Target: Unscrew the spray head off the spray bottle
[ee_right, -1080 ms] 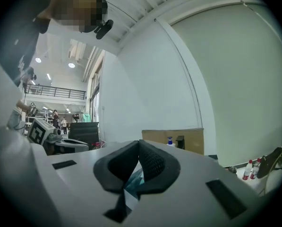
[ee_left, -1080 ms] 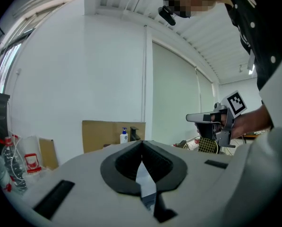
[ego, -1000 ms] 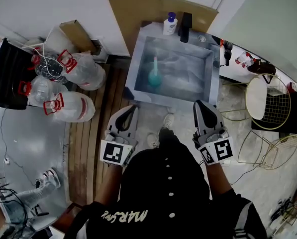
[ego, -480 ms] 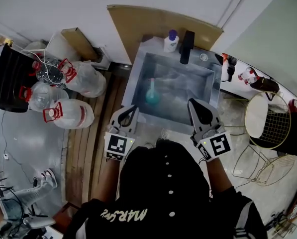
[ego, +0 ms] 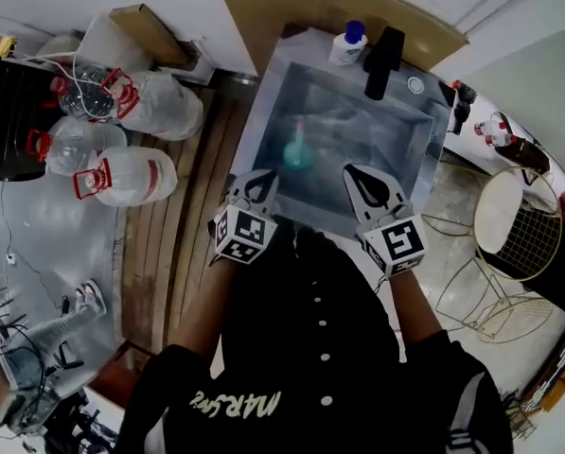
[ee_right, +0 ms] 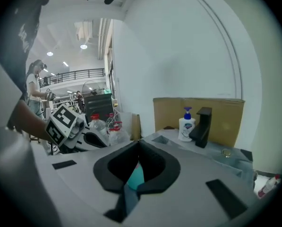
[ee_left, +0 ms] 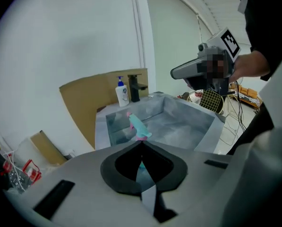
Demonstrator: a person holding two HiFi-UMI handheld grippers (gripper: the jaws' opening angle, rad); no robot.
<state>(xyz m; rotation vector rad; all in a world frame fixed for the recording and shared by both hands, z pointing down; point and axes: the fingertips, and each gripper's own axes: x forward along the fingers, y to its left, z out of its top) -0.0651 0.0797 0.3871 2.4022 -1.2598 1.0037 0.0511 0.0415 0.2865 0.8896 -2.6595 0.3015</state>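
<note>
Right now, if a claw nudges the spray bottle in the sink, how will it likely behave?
The bottle looks plastic, so it is probably light. Its body widens toward the base, so it should resist tipping, yet it may slide on the smooth sink floor.

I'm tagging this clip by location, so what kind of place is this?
Probably a utility wash corner in a workshop or lab: a metal sink with a black faucet and soap pump bottle, plus large water jugs on the floor beside it.

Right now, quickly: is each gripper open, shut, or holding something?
Left gripper: shut, holding nothing.
Right gripper: shut, holding nothing.
</note>
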